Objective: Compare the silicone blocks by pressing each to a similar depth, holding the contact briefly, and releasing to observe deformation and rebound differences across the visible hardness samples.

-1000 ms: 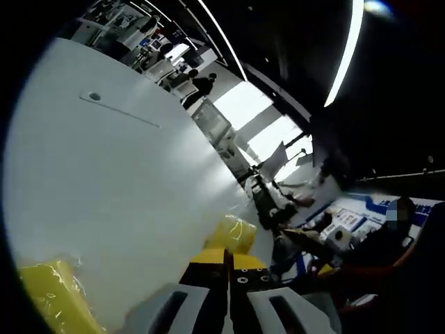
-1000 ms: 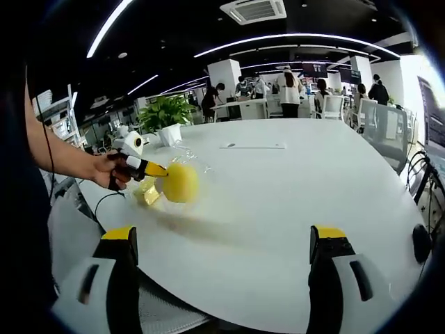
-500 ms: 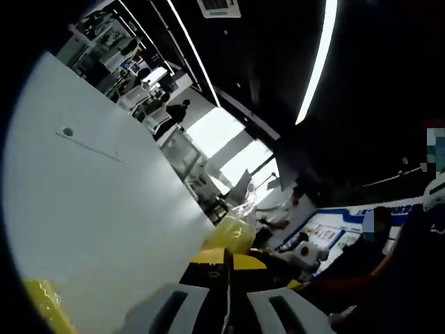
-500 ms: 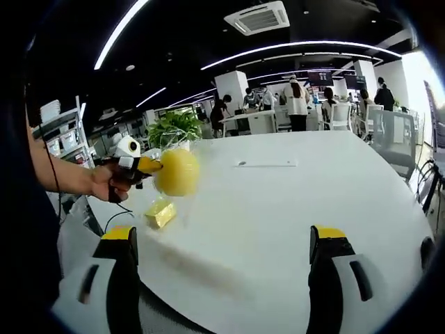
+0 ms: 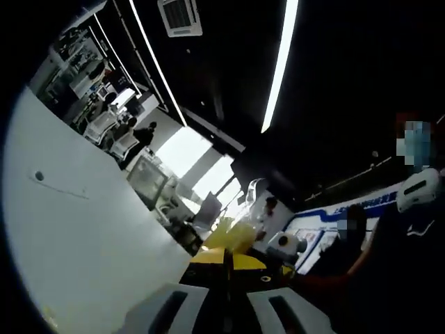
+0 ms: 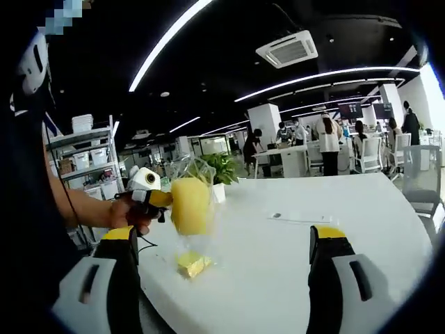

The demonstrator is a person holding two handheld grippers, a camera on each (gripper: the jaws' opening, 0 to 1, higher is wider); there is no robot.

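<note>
L gripper holding a yellow block off the surface, R gripper idle.

L gripper (image 6: 164,200) clamped on yellow silicone block (image 6: 190,204) in clear wrap, held in the air above the white surface (image 6: 334,243); in left gripper view jaws are closed w/ the block at the tips. 2nd, smaller yellow block (image 6: 192,264) lies on the surface right below it. R gripper (image 6: 224,245): jaws wide apart, nothing between them. Potted plant (image 6: 221,171) behind, at far edge.

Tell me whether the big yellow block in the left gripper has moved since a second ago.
Yes. The big yellow block was low beside the small yellow block on the white table; now it hangs above it, lifted.
</note>
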